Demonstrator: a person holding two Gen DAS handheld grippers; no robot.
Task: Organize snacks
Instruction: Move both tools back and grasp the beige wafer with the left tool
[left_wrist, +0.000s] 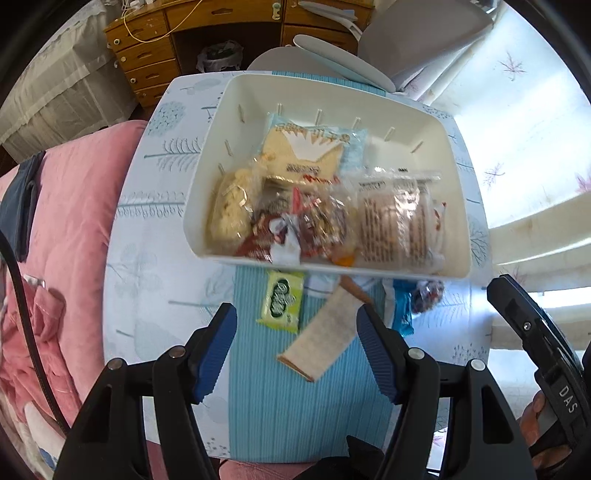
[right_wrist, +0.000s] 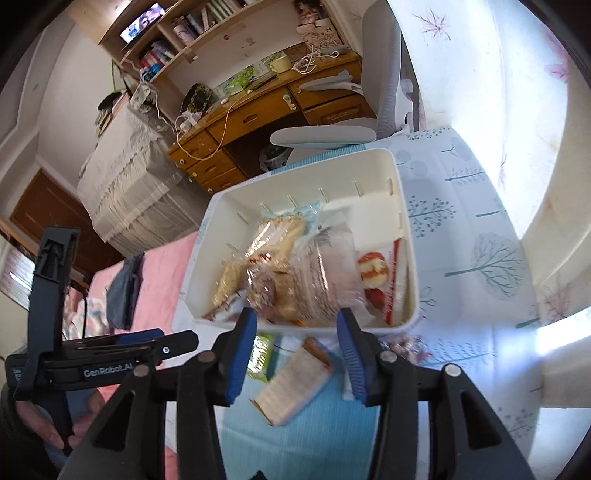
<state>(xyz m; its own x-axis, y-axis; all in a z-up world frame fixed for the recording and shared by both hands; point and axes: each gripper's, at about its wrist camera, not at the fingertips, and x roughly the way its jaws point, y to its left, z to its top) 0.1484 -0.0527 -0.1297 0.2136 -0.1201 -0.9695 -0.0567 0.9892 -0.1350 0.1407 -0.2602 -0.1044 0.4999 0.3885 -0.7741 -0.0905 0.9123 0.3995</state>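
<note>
left gripper (left_wrist: 297, 347) jaws spread, holding nothing | green snack packet (left_wrist: 282, 301) just ahead between its fingers | wafer pack (left_wrist: 321, 339) beside it on blue mat (left_wrist: 295, 406) | white bin (left_wrist: 207, 184) of snacks beyond | right gripper (right_wrist: 297, 356) agape, empty, wafer pack (right_wrist: 291, 387) between its fingers

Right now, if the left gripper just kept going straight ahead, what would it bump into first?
Probably the beige wafer pack lying on the blue mat, between the open left gripper fingers; depth is unclear.

Tree-print table (left_wrist: 147, 258) with blue striped mat (left_wrist: 266, 398), white bin (left_wrist: 207, 177), loose snack packets (left_wrist: 282, 301).
</note>
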